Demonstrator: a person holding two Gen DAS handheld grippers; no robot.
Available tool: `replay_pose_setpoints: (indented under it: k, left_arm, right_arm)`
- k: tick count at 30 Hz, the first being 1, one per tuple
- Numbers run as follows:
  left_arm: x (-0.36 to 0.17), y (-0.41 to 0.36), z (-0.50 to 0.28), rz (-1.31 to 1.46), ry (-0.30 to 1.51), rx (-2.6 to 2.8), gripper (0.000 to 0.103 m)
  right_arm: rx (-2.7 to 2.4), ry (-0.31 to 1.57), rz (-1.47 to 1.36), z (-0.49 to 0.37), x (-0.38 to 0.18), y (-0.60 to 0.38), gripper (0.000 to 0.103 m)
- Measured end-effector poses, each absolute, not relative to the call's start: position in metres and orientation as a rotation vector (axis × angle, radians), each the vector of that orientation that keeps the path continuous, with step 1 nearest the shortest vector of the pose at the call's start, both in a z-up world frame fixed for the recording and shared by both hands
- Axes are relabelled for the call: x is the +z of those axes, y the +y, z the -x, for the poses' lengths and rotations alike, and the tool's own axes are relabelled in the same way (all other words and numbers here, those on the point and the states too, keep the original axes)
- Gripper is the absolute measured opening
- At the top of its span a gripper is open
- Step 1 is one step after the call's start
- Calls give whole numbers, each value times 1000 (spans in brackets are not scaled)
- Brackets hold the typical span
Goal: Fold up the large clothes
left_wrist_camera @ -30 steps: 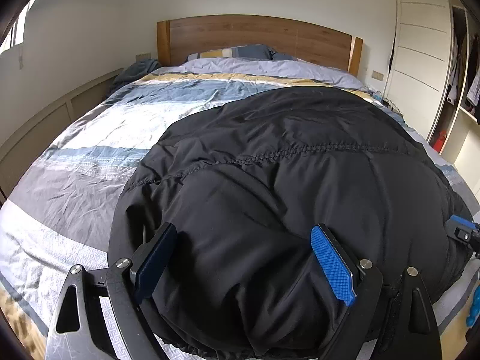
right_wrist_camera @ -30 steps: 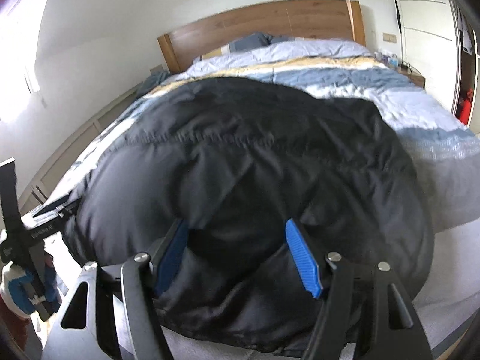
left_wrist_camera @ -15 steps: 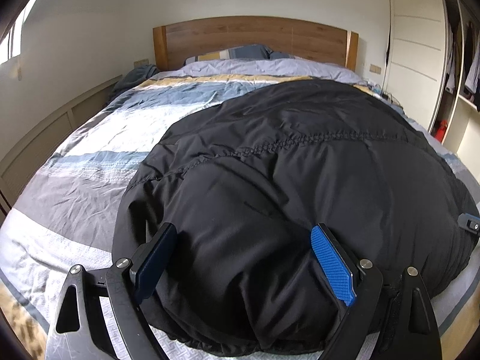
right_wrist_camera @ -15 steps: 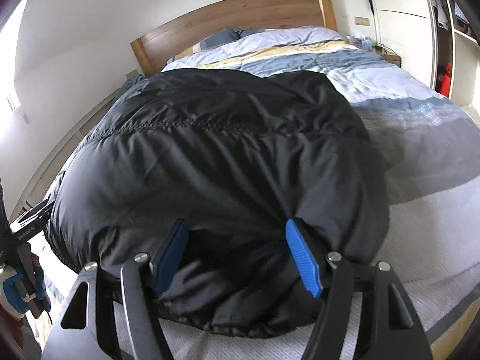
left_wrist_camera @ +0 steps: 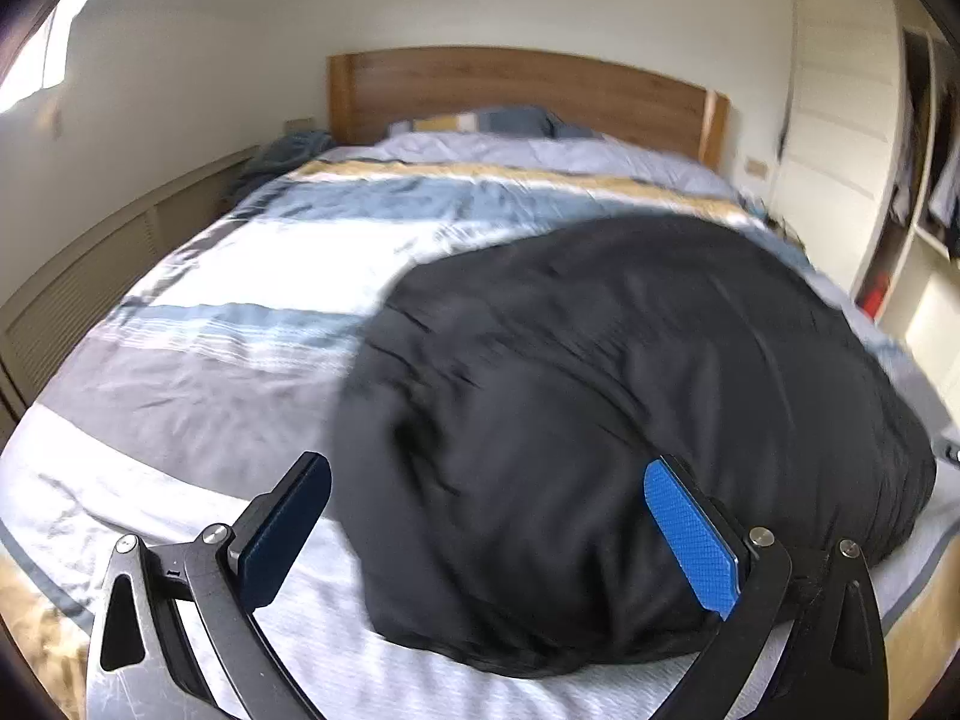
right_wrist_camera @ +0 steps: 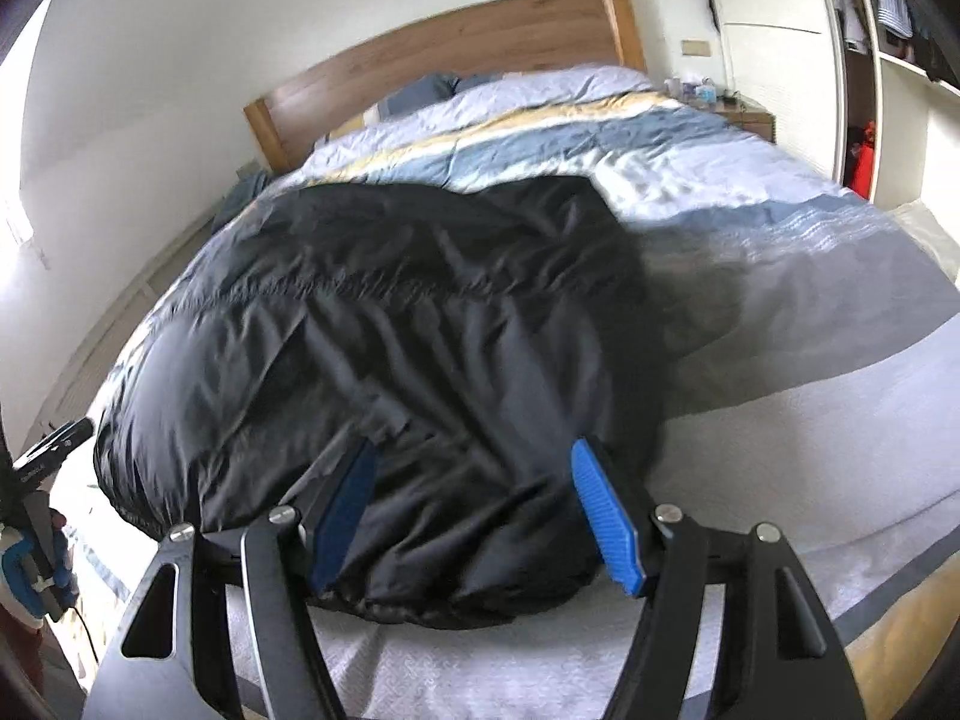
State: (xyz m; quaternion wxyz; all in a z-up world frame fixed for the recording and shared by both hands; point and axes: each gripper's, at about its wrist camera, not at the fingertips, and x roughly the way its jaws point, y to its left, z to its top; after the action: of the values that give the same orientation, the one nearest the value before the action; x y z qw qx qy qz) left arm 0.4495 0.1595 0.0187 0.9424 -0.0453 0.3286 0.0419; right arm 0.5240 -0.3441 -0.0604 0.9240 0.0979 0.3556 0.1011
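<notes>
Left gripper (left_wrist_camera: 486,531) now off black jacket's (left_wrist_camera: 630,396) corner, both grippers' jaws apart.

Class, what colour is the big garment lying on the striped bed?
Black; the garment shows sharpest in the right wrist view.

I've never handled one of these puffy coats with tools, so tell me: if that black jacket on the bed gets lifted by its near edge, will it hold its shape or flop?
Probably flop: the black jacket shows soft wrinkles and sags over the bed. Its puffed, quilted bulk suggests it is light for its size. The smooth fabric looks slippery, so it may slide between the open right gripper pads.
</notes>
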Motion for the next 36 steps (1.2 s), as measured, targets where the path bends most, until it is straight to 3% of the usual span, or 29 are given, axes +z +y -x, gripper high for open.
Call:
replay_pose_setpoints:
  k: [7,15,19,21,27,32,33,35,36]
  left_arm:
    - [22,222,-476,213,722,124,102]
    - [-38,243,-533,312,909,44,102]
    - [-82,251,-553,424,999,-71,103]
    - [-103,260,-558,554,1023,-149,103]
    - [-129,263,-555,876,997,-416,102]
    - [-131,243,-553,892,1009,-457,102]
    - [-129,242,-552,893,1009,-446,101]
    - [-122,236,-550,898,994,-440,84]
    - [-115,232,-549,890,973,-442,69]
  right_arm:
    - [165,765,-342,-555,-59,-394,80]
    - [228,937,-624,-599,-129,-412,80]
    - [285,999,-786,-611,-171,-417,96]
    - [321,1003,-811,-613,-179,-414,99]
    - [581,1050,-855,-623,-183,-381,101]
    - [568,1029,-885,-627,-192,-371,103]
    - [561,1032,-886,-628,-192,-371,103]
    - [555,1046,-873,-627,-190,-369,103]
    - [537,1046,-849,-627,-185,-367,101]
